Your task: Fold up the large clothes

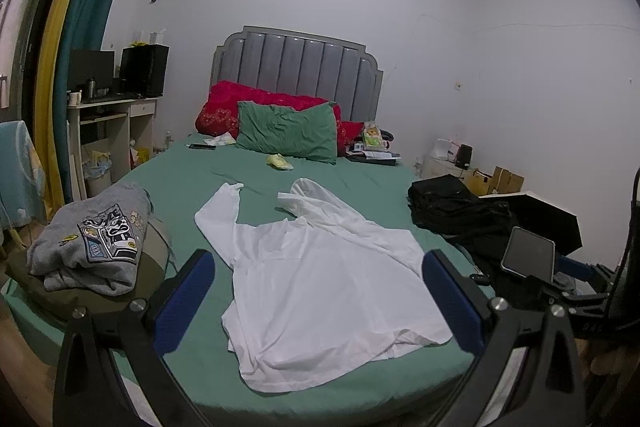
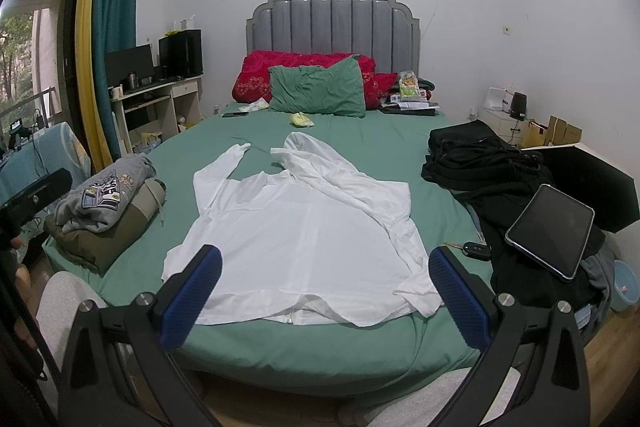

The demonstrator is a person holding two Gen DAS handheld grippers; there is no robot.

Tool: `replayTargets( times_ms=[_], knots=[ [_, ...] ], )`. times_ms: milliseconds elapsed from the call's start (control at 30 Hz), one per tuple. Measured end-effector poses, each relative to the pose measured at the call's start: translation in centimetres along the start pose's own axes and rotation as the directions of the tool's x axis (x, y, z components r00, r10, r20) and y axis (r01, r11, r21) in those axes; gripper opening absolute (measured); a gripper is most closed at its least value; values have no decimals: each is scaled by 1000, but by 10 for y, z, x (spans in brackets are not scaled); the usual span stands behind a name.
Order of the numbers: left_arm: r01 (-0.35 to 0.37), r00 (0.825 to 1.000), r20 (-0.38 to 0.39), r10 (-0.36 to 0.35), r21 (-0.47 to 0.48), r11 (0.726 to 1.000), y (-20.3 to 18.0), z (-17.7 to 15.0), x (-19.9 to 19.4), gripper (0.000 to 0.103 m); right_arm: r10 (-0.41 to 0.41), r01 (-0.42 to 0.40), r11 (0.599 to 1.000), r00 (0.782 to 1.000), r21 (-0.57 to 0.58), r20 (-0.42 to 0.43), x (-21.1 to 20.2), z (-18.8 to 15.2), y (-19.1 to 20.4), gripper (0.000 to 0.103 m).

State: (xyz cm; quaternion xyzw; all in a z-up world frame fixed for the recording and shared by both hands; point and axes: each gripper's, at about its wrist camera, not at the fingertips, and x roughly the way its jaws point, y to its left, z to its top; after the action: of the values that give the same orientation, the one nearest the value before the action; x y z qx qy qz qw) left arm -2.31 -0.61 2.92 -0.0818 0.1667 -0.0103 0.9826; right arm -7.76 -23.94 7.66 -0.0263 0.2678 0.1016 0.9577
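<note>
A white hooded top (image 1: 320,279) lies spread flat on the green bed (image 1: 192,187), hood toward the pillows, one sleeve stretched out to the far left. It also shows in the right wrist view (image 2: 296,227), hem at the bed's near edge. My left gripper (image 1: 320,303) is open and empty, held above the near part of the top. My right gripper (image 2: 324,295) is open and empty, held above the hem. Neither touches the cloth.
A folded grey top (image 1: 96,239) on an olive garment sits at the bed's left edge (image 2: 104,203). A black clothes pile (image 2: 480,163), a tablet (image 2: 550,231) and a car key (image 2: 474,250) lie on the right. Pillows (image 2: 316,91) and small items are at the headboard.
</note>
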Motion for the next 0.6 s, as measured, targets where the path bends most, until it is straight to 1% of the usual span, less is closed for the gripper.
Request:
replayTargets(
  times_ms=[133,267,367,467,533,600],
  knots=[
    [-1,1000,5,1,1,1000,0,2,-2,103,-8,8,1000,1000,2,-7,1,0,-1,102],
    [-17,1000,3,17,29,999,-4,4,1,103,-13,13,1000,1000,6,-16,5,1,-2,102],
    [-16,1000,7,16,48,999,-6,5,5,103,-15,15,1000,1000,4,-28,11,1,-3,102],
    [-23,999,-28,25,64,998,-7,7,17,103,-18,18,1000,999,-2,-45,22,2,-4,102],
    [7,999,-36,-4,71,997,-5,6,27,103,-22,21,1000,998,-4,-56,30,3,-5,102],
    [14,998,-62,-9,77,997,-2,4,42,103,-27,27,1000,997,-9,-70,42,3,-8,102]
  ],
)
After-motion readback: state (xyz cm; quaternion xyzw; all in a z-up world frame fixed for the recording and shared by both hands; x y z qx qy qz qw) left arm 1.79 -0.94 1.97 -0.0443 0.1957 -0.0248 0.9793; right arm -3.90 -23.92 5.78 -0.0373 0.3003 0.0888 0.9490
